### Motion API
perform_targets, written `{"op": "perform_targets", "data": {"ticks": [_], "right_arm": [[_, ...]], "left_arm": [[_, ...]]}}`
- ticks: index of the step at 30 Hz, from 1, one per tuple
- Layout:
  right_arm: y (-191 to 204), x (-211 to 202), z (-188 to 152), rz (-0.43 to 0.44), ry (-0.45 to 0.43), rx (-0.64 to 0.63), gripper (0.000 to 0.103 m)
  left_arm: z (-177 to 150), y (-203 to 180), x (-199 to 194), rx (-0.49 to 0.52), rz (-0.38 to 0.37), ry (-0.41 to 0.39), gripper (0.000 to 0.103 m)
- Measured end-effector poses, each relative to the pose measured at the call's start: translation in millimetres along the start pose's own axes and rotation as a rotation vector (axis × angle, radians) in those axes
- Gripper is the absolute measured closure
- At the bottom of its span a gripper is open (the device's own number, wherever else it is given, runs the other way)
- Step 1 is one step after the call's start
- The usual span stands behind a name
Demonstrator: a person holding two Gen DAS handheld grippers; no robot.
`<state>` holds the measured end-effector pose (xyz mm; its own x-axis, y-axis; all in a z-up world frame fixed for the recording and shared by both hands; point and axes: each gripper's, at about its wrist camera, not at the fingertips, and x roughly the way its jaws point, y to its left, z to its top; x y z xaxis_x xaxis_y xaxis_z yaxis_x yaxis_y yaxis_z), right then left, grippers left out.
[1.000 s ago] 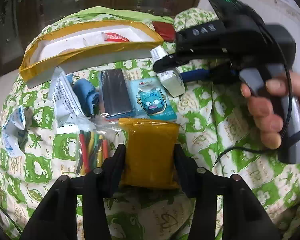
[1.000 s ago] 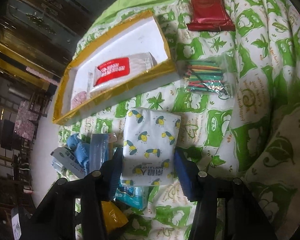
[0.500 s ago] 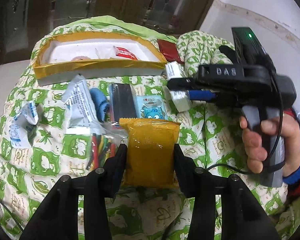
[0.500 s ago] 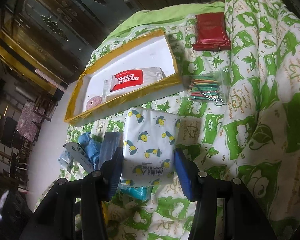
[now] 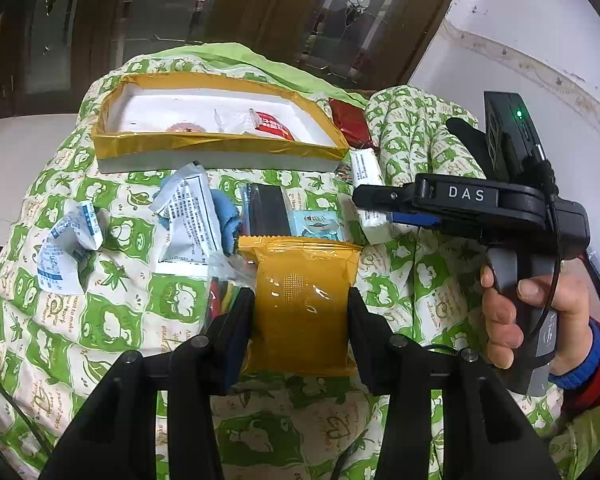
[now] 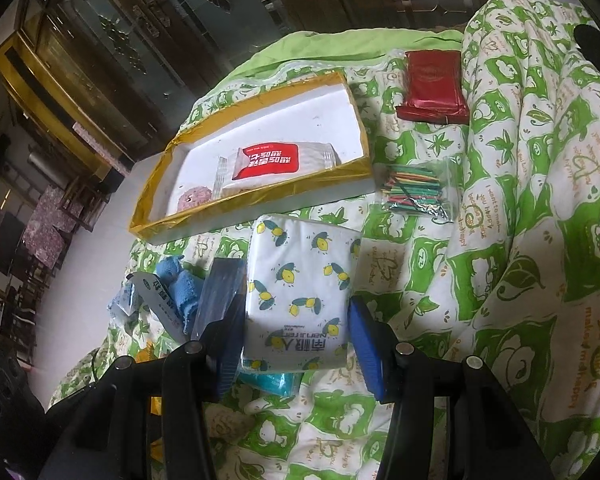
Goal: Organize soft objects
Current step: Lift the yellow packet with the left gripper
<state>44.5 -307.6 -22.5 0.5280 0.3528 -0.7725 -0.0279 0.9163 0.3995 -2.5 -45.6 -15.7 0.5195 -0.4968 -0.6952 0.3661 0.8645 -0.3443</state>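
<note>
The left claw gripped a yellow packet at lower centre of the left view. The right claw held a lemon-print tissue pack, its label inverted and unreadable. "DAS" was printed on the right claw body. A yellow-taped tray at upper centre contained a red-labelled pack.

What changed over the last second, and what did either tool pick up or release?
Both tools rose away from the quilt; nothing was picked up or released. The left tool keeps its yellow packet, the right tool its lemon-print tissue pack, and both views now show more of the room. The gold-edged tray, red pouch and other items lie as before.
</note>
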Motion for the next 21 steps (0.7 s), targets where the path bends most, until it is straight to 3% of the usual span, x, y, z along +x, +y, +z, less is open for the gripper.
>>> {"op": "perform_targets", "data": {"ticks": [21], "right_arm": [[-0.1,-10.4,2.9,0.001,-0.03,0.014,0.049]], "left_arm": [[1.8,7.4,-5.2,-0.023,-0.001,-0.017,0.058]]}}
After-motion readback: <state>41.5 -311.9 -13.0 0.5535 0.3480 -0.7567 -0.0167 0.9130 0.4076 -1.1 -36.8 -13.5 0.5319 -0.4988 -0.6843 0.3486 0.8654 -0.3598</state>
